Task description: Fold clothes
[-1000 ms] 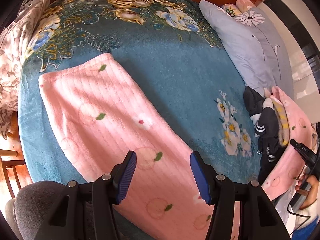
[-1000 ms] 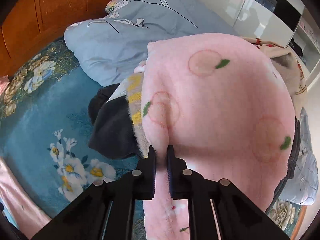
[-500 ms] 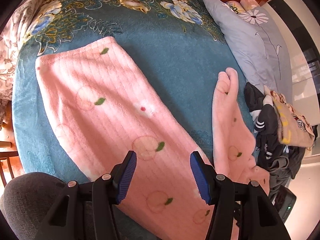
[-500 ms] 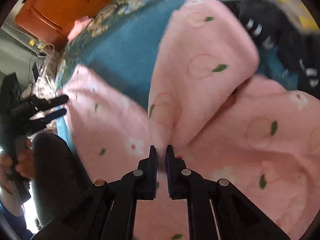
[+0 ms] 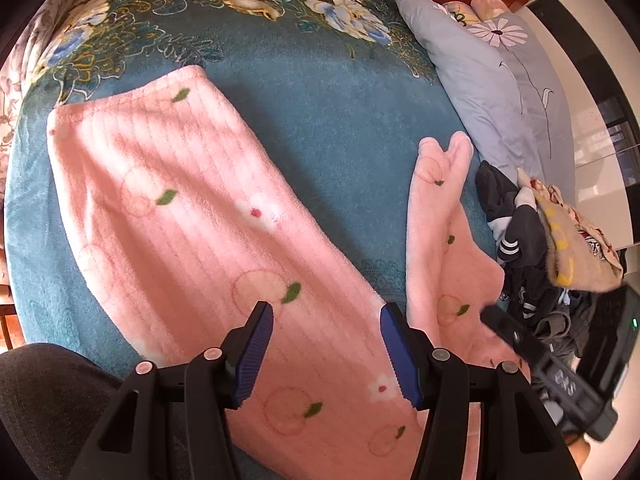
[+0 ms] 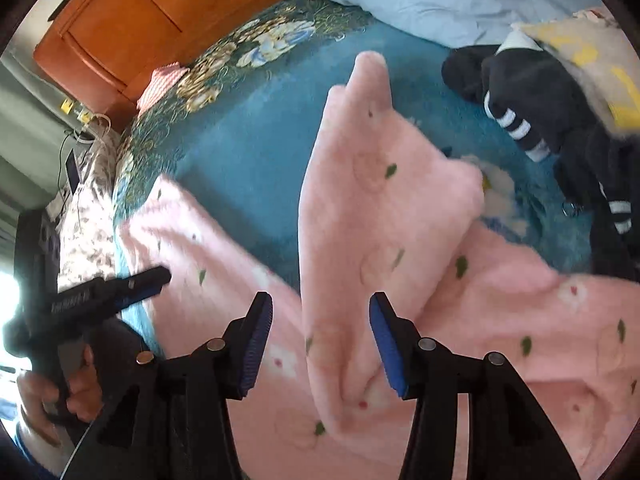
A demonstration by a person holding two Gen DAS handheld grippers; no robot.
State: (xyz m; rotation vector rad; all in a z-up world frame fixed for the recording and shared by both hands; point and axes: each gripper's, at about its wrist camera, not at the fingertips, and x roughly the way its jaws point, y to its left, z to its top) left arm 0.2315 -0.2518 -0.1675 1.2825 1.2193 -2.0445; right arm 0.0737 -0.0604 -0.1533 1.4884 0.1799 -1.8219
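Observation:
Pink fleece pyjama trousers (image 5: pixel 208 208) with a peach print lie on the teal flowered blanket (image 5: pixel 320 120). One leg stretches flat to the far left. The other leg (image 6: pixel 360 200) lies folded and bunched on the right. My left gripper (image 5: pixel 326 344) hovers open over the flat leg, nothing between its pads. My right gripper (image 6: pixel 320 340) is opening its jaws. The bunched leg's fold lies between and under them, and the pads do not press it. The right gripper (image 5: pixel 520 340) also shows at the right of the left wrist view.
A pile of clothes lies at the bed's right: a dark garment with white stripes (image 6: pixel 532 112) and a beige and yellow one (image 5: pixel 568 248). A pale blue pillow (image 5: pixel 492 80) lies behind it, by the wooden headboard (image 6: pixel 132 28). A hand (image 6: pixel 76 392) holds the left gripper.
The right gripper carried the pink leg from over the clothes pile leftward onto the blanket, then went from shut on it to open. The left gripper barely moved.

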